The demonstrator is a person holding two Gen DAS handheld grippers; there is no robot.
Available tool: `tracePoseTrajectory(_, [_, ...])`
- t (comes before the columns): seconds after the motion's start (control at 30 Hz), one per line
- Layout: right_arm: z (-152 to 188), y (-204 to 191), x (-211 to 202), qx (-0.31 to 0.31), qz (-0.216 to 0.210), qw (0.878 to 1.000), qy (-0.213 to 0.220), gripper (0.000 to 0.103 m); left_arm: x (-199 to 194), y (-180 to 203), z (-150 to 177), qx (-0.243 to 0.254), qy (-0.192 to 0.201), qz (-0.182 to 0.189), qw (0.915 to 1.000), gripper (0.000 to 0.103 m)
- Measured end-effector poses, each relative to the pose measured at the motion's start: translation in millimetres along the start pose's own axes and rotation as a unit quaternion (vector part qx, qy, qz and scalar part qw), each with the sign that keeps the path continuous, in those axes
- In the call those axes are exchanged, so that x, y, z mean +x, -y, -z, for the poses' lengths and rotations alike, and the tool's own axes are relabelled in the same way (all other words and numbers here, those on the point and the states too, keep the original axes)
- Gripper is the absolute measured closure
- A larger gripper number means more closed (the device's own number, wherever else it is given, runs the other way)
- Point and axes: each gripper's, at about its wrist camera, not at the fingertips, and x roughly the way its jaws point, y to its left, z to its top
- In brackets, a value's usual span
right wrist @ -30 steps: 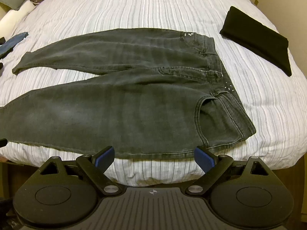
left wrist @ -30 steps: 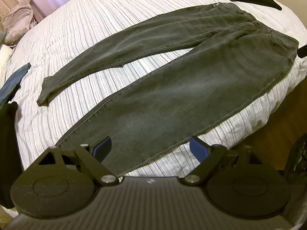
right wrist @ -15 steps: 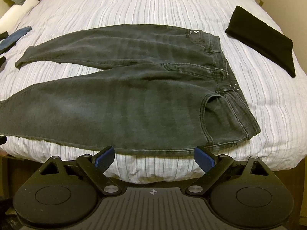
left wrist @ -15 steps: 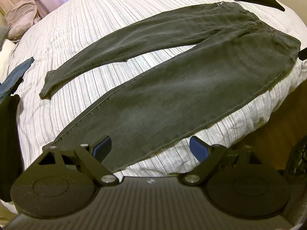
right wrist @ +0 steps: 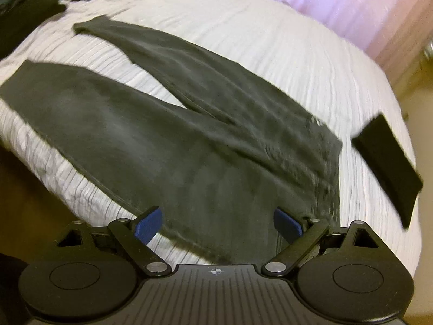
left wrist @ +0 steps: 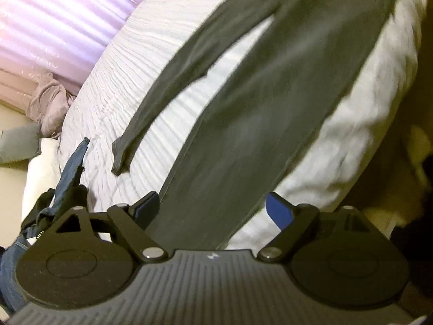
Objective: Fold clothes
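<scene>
My dark jeans (right wrist: pixel 205 140) lie flat, legs apart, unfolded on the bed (right wrist: pixel 270 40); a black garment (right wrist: pixel 387 162) sits folded. Left tool (left wrist: pixel 213 211) and right tool (right wrist: pixel 217 224) gape wide, empty.

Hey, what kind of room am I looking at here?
Most likely a bedroom: dark jeans lie spread on a bed with a striped white cover, a curtain hangs behind it, and more clothes are heaped nearby.
</scene>
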Motion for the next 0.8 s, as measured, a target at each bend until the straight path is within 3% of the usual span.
tracePoseTrajectory(0.13, [1,-15,9,-0.040,-0.005,0.999,0.013,0.011,32,3,30,0.054,-0.017,-0.009,0.9984,0.028])
tracePoseTrajectory(0.23, [1,-26,23,-0.070,-0.005,0.997,0.014,0.044,58,7,45,0.084,-0.020,-0.010,0.9963,0.031])
tracePoseTrajectory(0.47, [2,-44,57,-0.099,-0.005,0.995,0.002,0.044,100,23,57,0.154,-0.003,-0.001,0.9880,0.033])
tracePoseTrajectory(0.57, [3,-52,66,-0.107,-0.006,0.994,-0.001,0.044,113,21,60,0.177,-0.003,-0.003,0.9842,0.053])
tracePoseTrajectory(0.63, [6,-57,72,-0.117,-0.005,0.993,-0.006,0.044,117,17,61,0.182,-0.001,-0.006,0.9832,0.057])
tracePoseTrajectory(0.7, [11,-60,76,-0.131,0.003,0.991,-0.010,0.044,118,10,61,0.176,0.002,-0.011,0.9843,0.084])
tracePoseTrajectory(0.8, [22,-62,81,-0.152,0.025,0.988,-0.015,0.044,111,1,56,0.161,0.011,-0.008,0.9869,0.094])
